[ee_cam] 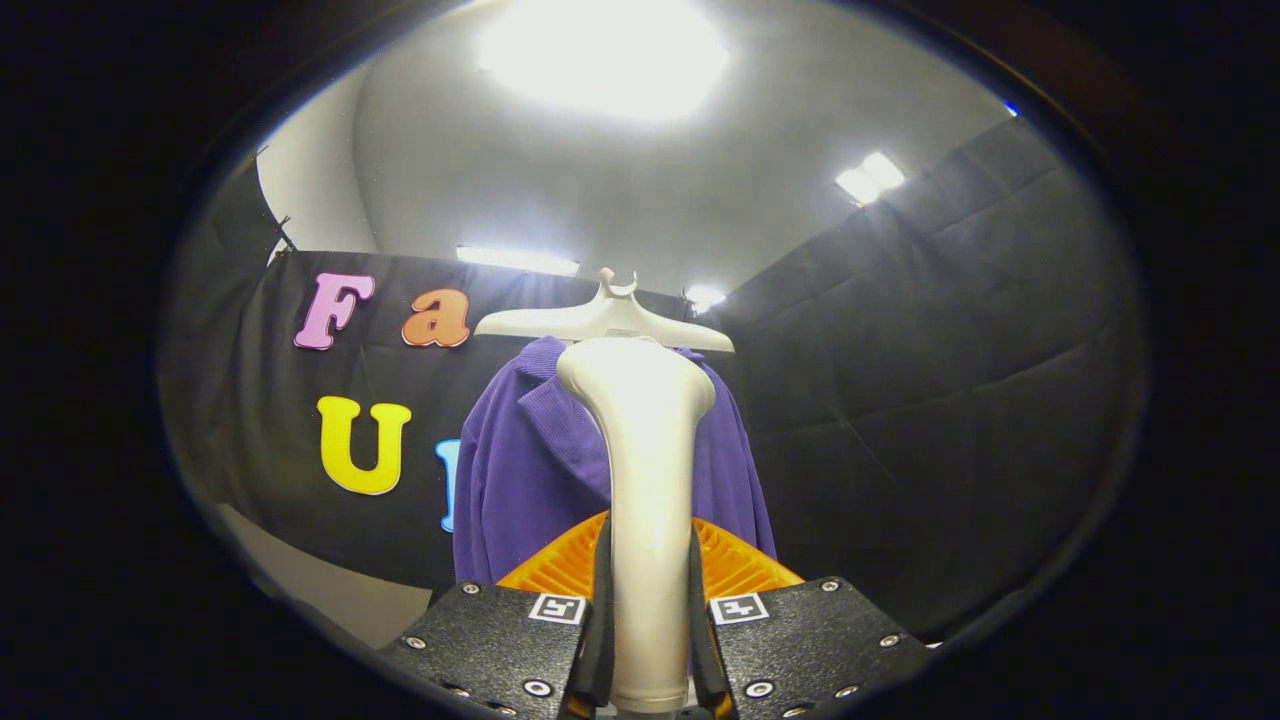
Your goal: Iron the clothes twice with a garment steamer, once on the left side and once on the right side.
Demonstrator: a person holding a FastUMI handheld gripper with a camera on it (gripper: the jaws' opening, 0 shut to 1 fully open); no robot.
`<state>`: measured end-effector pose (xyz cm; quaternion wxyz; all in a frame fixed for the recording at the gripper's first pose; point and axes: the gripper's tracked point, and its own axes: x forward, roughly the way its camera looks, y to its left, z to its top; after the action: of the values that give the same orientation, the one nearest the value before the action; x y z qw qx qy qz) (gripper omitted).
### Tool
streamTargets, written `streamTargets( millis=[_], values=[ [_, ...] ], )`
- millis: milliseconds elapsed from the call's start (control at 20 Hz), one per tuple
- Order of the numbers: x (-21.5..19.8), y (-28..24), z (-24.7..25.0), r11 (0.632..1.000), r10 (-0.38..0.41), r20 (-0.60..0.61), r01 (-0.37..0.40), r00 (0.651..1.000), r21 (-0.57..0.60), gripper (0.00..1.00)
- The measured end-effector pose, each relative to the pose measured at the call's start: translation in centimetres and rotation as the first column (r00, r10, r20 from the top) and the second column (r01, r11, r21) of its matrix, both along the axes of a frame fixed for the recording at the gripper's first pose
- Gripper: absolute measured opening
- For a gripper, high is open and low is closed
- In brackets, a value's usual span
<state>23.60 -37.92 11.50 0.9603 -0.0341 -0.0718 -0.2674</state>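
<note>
My gripper (648, 610) is shut on the white handle of the garment steamer (645, 470), which stands upright between the two fingers and rises to a wide rounded head. Beyond the steamer head hangs a purple collared shirt (530, 480) on a white hanger (606, 322). The steamer head covers the middle of the shirt's chest, so the shirt's left and right halves show on either side of it. Whether the head touches the cloth I cannot tell.
Black cloth walls (950, 400) close the booth behind and to the right of the shirt. Bright ceiling lights (600, 55) shine overhead. A strip of pale floor (330, 590) shows below the left wall.
</note>
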Motion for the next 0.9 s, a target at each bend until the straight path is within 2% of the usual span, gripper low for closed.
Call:
streamTargets(
  millis=[350, 600, 750, 900],
  values=[
    [5.2, -4.5, 3.3, 0.999, -0.04, 0.011, 0.04, 0.999, -0.026, 0.31],
    [8.6, -7.0, 2.5, 0.998, -0.063, -0.035, 0.062, 0.997, -0.032, 0.31],
    [9.3, -8.6, 1.5, 0.997, -0.072, -0.047, 0.072, 0.996, -0.011, 0.31],
    [10.5, -9.0, 0.0, 0.999, -0.045, -0.085, 0.045, 0.995, -0.007, 0.31]
  ],
)
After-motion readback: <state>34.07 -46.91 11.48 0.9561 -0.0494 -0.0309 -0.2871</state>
